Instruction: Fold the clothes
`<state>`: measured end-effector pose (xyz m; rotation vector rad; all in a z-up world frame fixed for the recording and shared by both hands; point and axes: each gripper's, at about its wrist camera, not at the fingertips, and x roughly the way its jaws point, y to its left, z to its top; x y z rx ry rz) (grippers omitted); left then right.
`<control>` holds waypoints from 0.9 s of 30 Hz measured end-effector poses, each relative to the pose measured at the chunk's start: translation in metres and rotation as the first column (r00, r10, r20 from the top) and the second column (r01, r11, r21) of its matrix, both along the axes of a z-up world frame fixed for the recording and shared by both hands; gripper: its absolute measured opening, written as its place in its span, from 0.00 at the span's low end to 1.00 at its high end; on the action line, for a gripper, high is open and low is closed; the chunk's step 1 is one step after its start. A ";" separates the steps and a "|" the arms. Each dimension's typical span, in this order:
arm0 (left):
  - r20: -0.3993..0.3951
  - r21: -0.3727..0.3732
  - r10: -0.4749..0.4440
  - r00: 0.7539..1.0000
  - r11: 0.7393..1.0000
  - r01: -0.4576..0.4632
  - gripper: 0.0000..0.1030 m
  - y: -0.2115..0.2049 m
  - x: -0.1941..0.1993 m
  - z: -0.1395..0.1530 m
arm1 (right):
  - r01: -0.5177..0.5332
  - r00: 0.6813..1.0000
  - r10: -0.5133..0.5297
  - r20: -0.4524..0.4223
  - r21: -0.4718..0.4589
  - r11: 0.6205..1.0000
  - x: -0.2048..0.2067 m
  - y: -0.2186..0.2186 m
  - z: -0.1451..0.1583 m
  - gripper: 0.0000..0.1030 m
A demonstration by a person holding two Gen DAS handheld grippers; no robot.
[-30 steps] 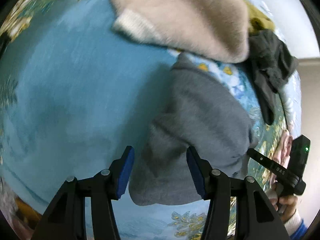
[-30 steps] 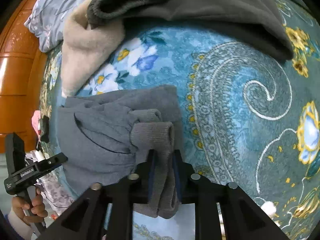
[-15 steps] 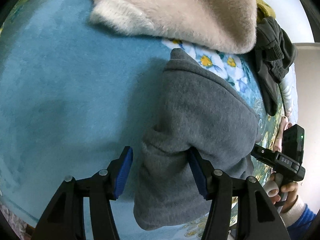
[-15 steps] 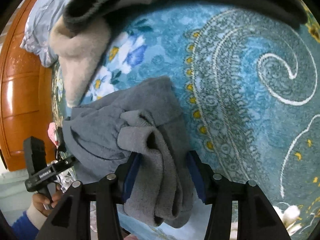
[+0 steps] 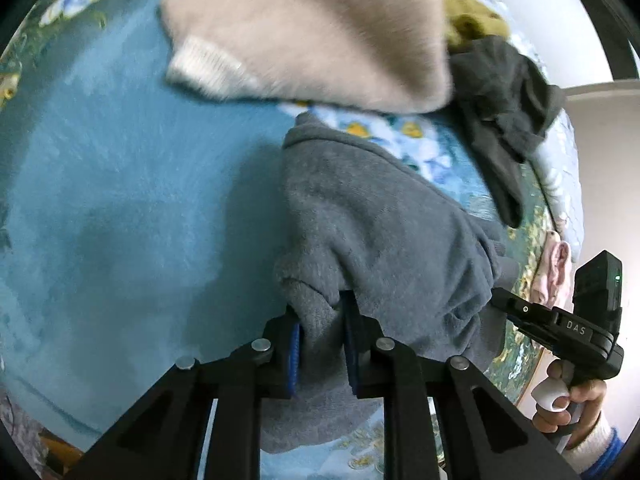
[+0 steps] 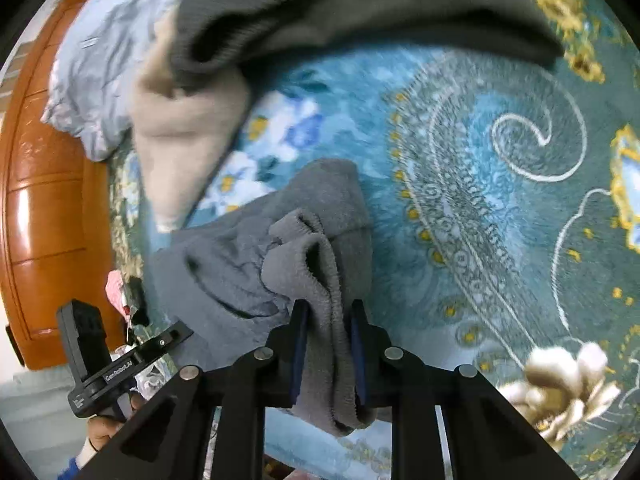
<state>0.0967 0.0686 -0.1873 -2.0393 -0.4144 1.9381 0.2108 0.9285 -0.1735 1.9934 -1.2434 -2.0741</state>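
While both grips hold: risk notes below.
Left gripper (image 5: 320,344): fingers just closed narrow, pinching a bunched fold of the grey garment (image 5: 384,232).
Right gripper (image 6: 328,352): fingers just closed narrow, clamped on a ribbed cuff end of the same garment, cloth hanging below the pads.
Garment position: crumpled on the bed's blue patterned blanket (image 5: 120,200), at its near edge, lower hem draping over.
Neighbours: beige fleece (image 5: 304,32) just beyond the garment; dark grey clothing (image 6: 360,4) piled further back.
Risk, slip: thick fleece held by small bites; likely to pull free if hands spread fast.
Risk, uneven fold: bunched layers caught, not a clean edge; likely to trap a twist.
Risk, drag: sweeping towards the pile could catch the beige fleece.
Risk, drop: overhanging hem may slide off the bed edge if released.
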 end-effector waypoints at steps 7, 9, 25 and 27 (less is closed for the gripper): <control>-0.108 0.034 -0.039 0.993 0.999 0.043 0.18 0.001 0.036 0.073 | -0.003 0.992 0.007 -0.123 0.039 0.999 0.058 0.105 0.080 0.20; -0.160 0.033 -0.104 0.982 0.993 0.111 0.18 0.009 0.042 0.094 | 0.006 0.988 0.004 -0.155 0.062 0.998 0.079 0.135 0.105 0.20; -0.510 0.152 -0.468 0.721 0.776 0.612 0.18 0.132 0.059 0.274 | 0.456 0.829 -0.303 -0.470 0.254 0.853 0.308 0.383 0.323 0.20; -0.524 0.157 -0.497 0.692 0.742 0.652 0.18 0.151 0.067 0.288 | 0.514 0.795 -0.340 -0.503 0.260 0.817 0.338 0.412 0.337 0.20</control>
